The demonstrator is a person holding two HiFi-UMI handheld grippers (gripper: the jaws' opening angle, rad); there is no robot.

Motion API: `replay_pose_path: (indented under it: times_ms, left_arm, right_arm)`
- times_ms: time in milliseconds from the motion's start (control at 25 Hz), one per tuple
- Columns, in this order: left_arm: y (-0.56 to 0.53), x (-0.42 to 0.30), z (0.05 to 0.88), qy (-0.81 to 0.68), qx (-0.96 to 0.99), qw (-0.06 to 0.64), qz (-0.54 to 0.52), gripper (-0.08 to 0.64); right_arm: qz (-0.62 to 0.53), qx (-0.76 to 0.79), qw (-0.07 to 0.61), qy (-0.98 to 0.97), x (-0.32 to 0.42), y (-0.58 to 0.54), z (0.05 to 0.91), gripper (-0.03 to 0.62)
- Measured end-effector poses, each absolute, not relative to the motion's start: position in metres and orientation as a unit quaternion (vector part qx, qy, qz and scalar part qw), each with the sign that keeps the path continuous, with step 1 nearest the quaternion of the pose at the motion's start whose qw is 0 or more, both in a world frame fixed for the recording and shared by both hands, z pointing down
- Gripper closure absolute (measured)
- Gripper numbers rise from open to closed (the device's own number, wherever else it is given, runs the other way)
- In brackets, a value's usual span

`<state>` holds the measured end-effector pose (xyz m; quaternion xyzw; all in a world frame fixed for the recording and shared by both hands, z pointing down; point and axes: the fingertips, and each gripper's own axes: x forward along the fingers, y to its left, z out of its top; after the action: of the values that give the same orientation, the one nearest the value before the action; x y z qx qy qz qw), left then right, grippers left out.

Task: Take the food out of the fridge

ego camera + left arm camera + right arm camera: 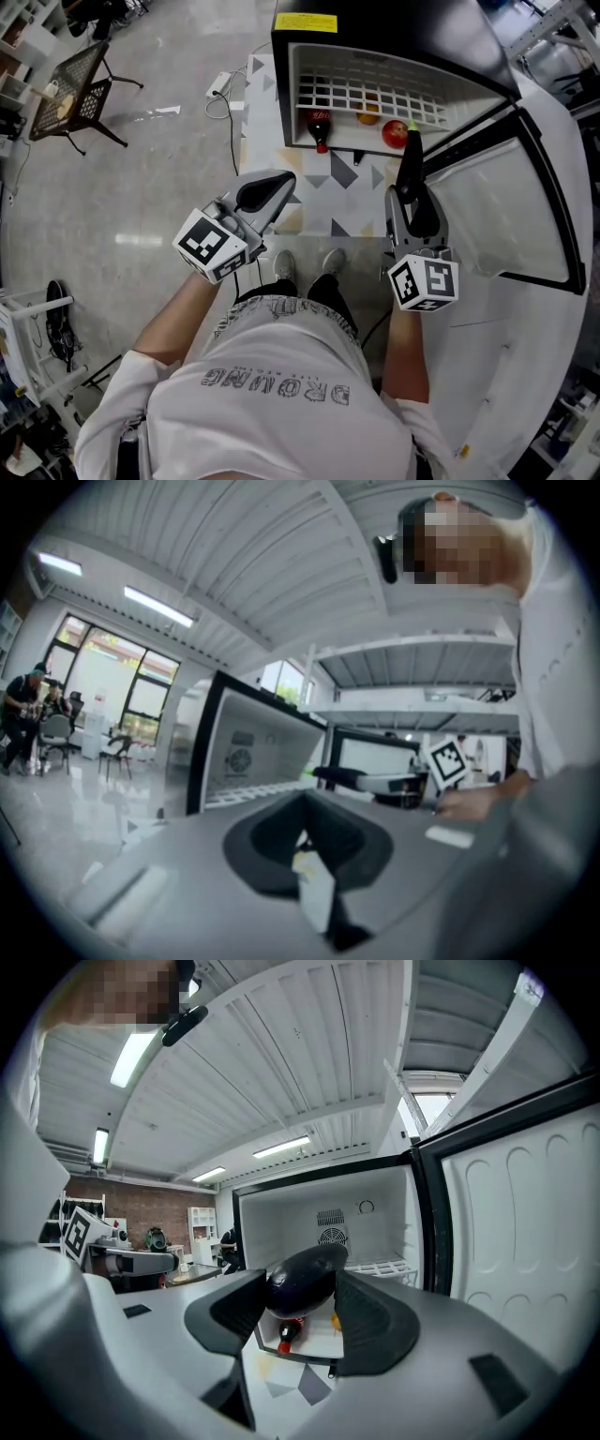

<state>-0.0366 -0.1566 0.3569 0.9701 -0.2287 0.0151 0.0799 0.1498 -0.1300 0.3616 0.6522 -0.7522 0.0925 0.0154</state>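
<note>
The black fridge (394,28) stands open ahead of me. On its lower floor lie a red-capped dark bottle (319,127), an orange (368,114) and a red round fruit (395,134). My right gripper (414,211) is shut on a dark purple eggplant (409,164), whose green stem points at the fridge, just outside the opening. In the right gripper view the eggplant (305,1279) sits between the pads, with the bottle (289,1330) and orange (335,1319) behind it. My left gripper (267,192) hangs to the left over the floor, shut and holding nothing (307,841).
The fridge door (511,211) is swung open at the right, close to my right arm. A white wire shelf (366,89) spans the fridge above the food. A patterned mat (337,187) lies before it. A black crate stand (75,84) and a power strip (220,84) lie left.
</note>
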Motion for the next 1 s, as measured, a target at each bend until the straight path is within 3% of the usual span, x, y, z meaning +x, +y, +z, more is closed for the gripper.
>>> replay_pose_path:
  times_ms: [1000]
  left_arm:
    - [-0.154, -0.035, 0.361, -0.231, 0.969, 0.083, 0.019, 0.554]
  right_arm:
    - [0.118, 0.637, -0.005, -0.761, 0.142, -0.105, 0.357, 0.368]
